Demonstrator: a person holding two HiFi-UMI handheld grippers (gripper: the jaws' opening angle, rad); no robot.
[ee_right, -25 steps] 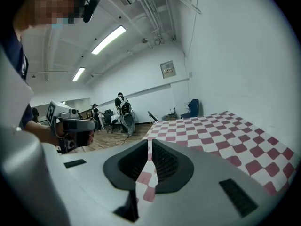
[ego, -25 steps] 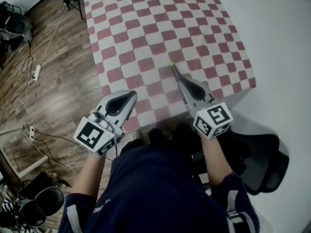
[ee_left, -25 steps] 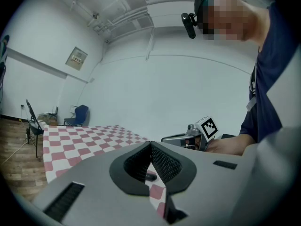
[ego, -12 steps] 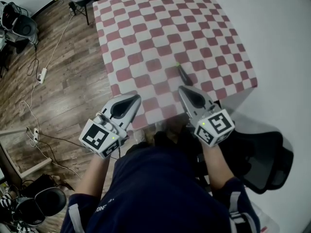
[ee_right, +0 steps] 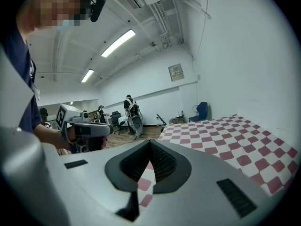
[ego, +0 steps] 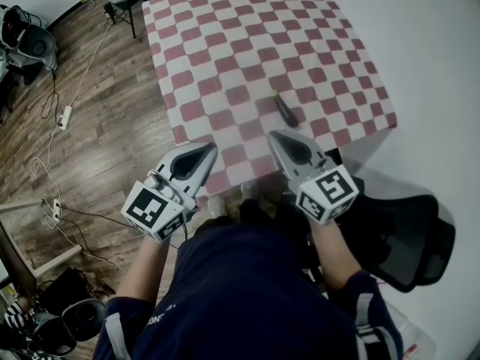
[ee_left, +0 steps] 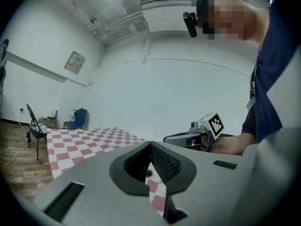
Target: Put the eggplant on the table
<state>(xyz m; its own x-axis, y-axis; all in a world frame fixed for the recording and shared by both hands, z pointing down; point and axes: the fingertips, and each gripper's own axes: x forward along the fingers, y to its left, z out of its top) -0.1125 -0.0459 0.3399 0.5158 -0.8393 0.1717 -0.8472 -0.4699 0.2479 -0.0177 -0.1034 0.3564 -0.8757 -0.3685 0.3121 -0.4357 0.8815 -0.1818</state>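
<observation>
Eggplant (ego: 286,111) first: from the head view I read it as a small, slim, dark purple-black vegetable with a smooth, faintly glossy skin. It tapers to a short bright green stem (ego: 274,96) at its far end. It lies flat on the table (ego: 375,130), in the 5 o'clock part of the top near the front right corner. Its length runs roughly from 11 o'clock to 5 o'clock.

The top is covered by a cloth (ego: 225,43) of dull red and white checks, which lies flat and hangs over the near edge.

My right gripper (ego: 273,136) sits at 6 o'clock from the eggplant, near it but clear of it, with its tip over the near edge of the cloth. In the right gripper view the tongs are pressed together at the tip with nothing between them. My left gripper (ego: 210,148) is at 8 o'clock from the eggplant, well apart from it. In the left gripper view its tongs are likewise pressed together and empty.

Both tools have smooth, pale grey, teardrop-shaped plastic shells. Their black pads (ee_right: 160,161) are finely ribbed, and each tool carries a white marker cube (ego: 327,193) printed with black squares.

Around the table the floor (ego: 97,126) is brown wood-grain plank at 9 o'clock, with thin cables (ego: 45,171) trailing across it. A black office chair (ego: 409,238) stands at 4 o'clock.
</observation>
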